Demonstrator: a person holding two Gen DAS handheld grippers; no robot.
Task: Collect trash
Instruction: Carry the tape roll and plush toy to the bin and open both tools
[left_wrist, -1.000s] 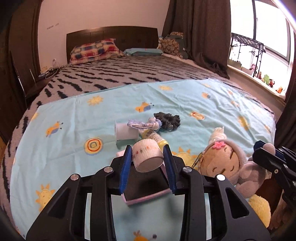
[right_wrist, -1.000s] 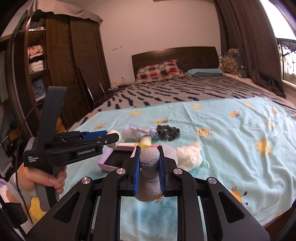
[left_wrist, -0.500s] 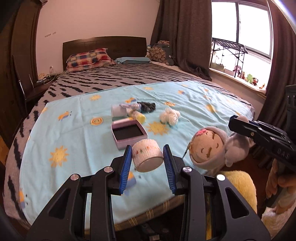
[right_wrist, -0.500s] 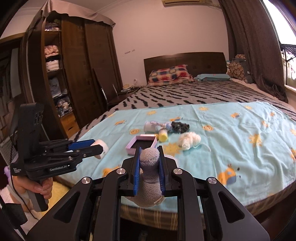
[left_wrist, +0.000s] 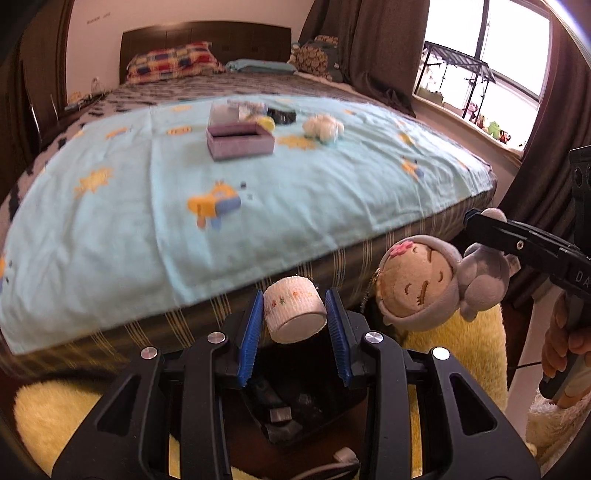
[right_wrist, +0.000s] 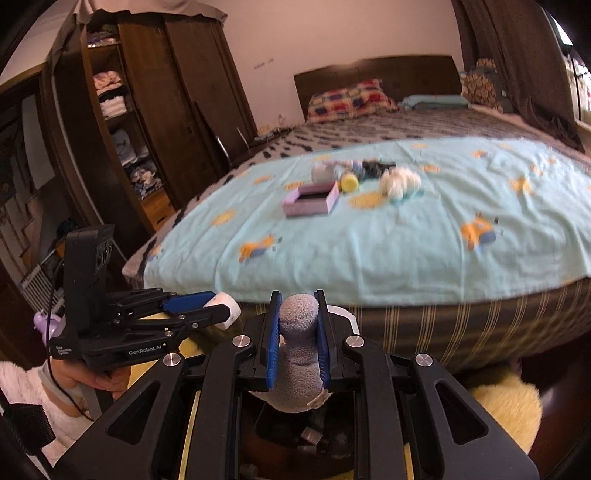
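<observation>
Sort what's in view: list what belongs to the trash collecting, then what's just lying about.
Job in hand:
- tape roll, held in the left gripper
- plush doll, held in the right gripper
- dark bin below both grippers

Lying about:
- purple box
- white fluffy toy
- checked pillow
- yellow rug

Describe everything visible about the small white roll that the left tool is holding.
The white roll is a short cylinder wrapped in woven, gauze-like fabric with small red, green and orange marks around its side. Its flat, plain white end faces the camera, tilted slightly down. The left tool is shut on it, one blue pad pressing each side. It hangs in the air past the bed's edge, above a dark bin on the floor.
</observation>
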